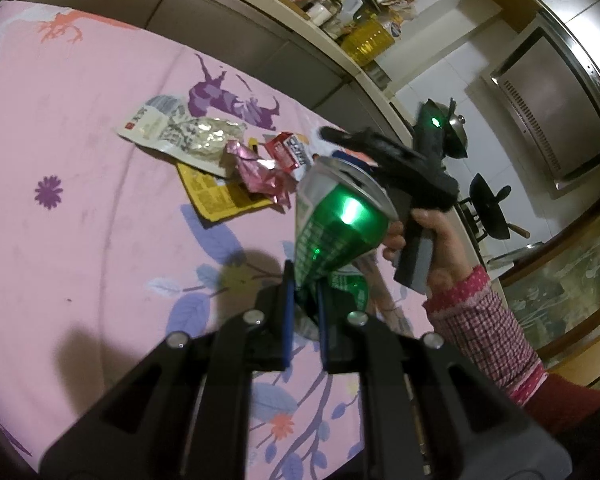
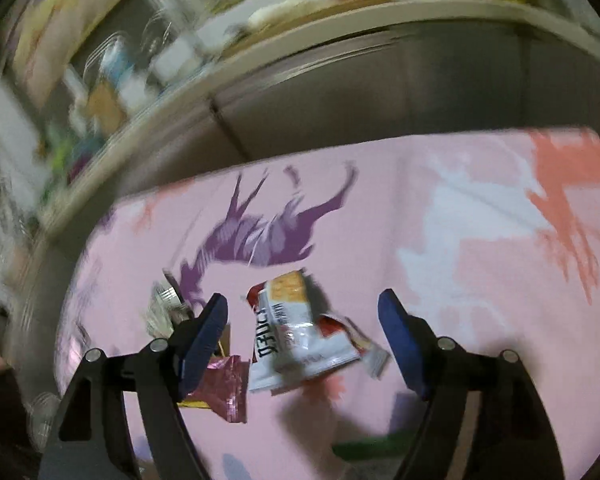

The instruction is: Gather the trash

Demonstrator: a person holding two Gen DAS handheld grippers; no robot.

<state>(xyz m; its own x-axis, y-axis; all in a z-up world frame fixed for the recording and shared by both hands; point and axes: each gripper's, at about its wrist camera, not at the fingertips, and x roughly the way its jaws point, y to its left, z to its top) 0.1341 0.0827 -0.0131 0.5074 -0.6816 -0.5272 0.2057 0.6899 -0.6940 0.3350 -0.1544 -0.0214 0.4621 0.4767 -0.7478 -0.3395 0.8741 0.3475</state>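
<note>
Up close, the left gripper (image 1: 302,294) pinches a crushed green can (image 1: 336,224) above the pink cloth (image 1: 80,200). Only the right wrist view shows the right gripper (image 2: 304,312) spread wide over a red-and-white wrapper (image 2: 296,336); left view shows the hand (image 1: 432,240) gripping its handle, tilted down

Crushed green can (image 1: 336,228) tilted, pinched at its flattened end; wrappers (image 1: 256,168) lay heaped on pink cloth (image 1: 80,240).
</note>
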